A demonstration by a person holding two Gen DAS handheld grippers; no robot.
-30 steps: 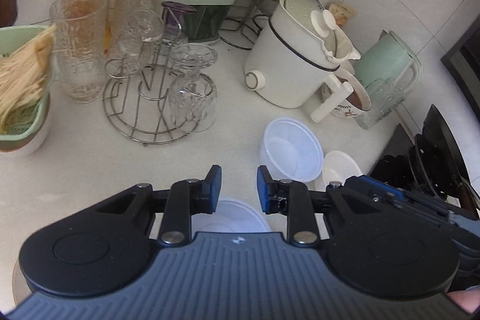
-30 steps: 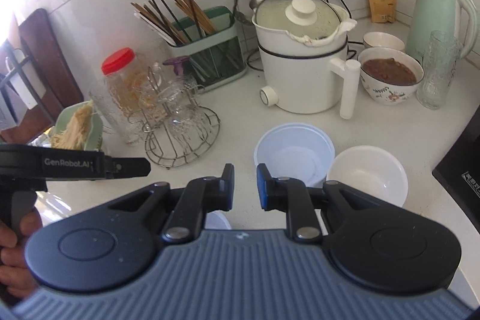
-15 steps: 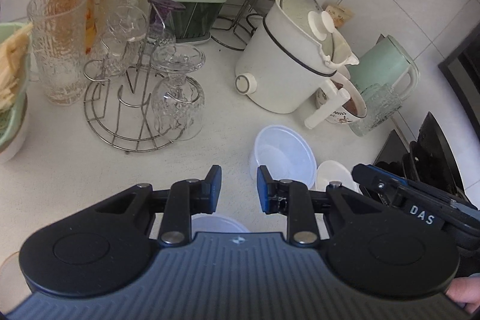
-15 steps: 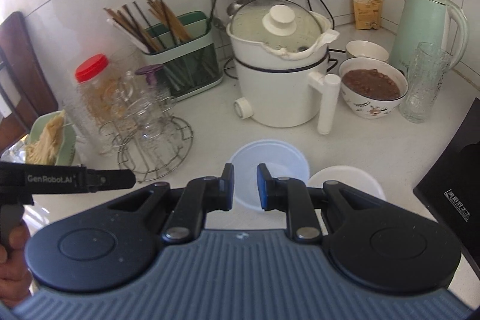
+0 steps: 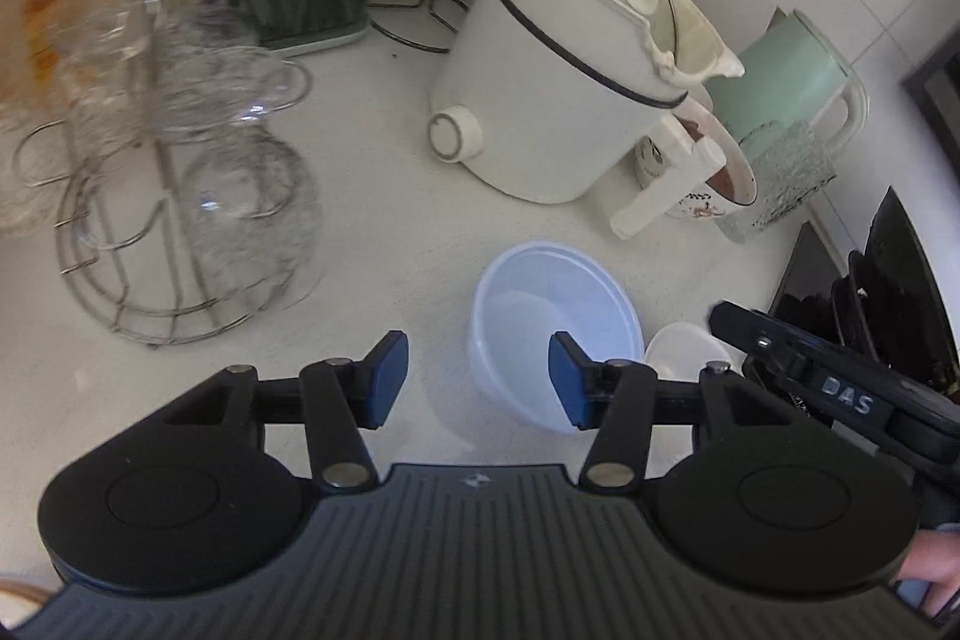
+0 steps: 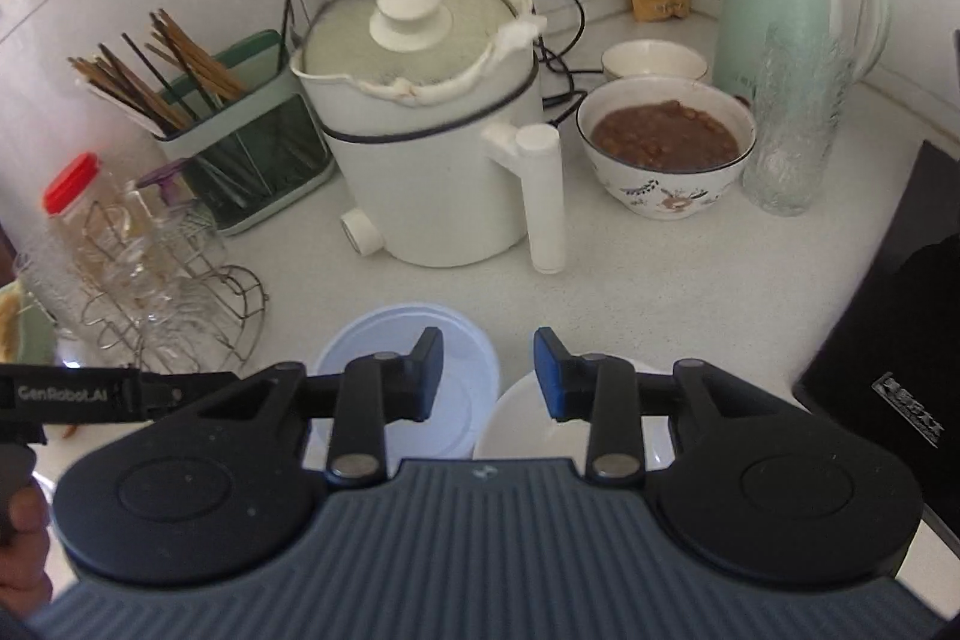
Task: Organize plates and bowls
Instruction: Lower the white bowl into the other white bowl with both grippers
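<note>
Bowls are what both grippers face here: a translucent plastic bowl and a smaller white bowl stand side by side on the white table, upright, rims just beside each other or touching; I cannot tell which. From the left gripper the plastic bowl lies ahead and a little to the right, so that the right-hand jaw sits over its near rim while the other jaw hangs over bare table; the jaws are wide apart and hold nothing. From the right gripper the gap between the two bowls falls almost exactly between the jaws: the plastic bowl is under the left-hand jaw, the white bowl under the right-hand one. These jaws too are apart and empty. Both bowls are round, so no long axis matters; what counts is which rim each pair of jaws straddles. My judgement is that the left gripper is better placed for the plastic bowl and the right gripper for the white one, likely to nest the smaller inside the larger. The electric cooking pot and a bowl of brown food stand well behind.
</note>
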